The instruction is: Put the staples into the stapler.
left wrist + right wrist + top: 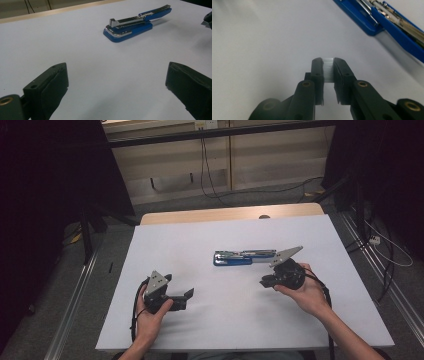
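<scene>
Left hand-held gripper (186, 296): low on the left of the white surface (165, 240), held in the person's left hand (150, 317). Its jaws stand wide apart with nothing between them. It points toward the middle of the surface.

Stapler (240, 257): a blue stapler with its top swung open, lying flat near the middle of the surface. The silver staple channel is exposed. In the left gripper view the stapler (136, 23) lies well ahead of the parted jaws, apart from them.

Staple strip (328, 68): a short silvery block of staples pinched between the pads of the right hand-held gripper (328, 65). The jaws are closed on it.

Right hand-held gripper in the high view (267, 281): just beside the stapler's right end, not touching it, held in the person's right hand (305, 292).

Handling, staple strip: probably light and stiff, but brittle. A hard squeeze or a twist could snap it into pieces. Holding it by its flat sides, as now, seems best.

Handling, stapler: likely rigid and fairly heavy, with smooth plastic and metal. The hinged top can swing, so the blue base is the safer place to grip.
</scene>
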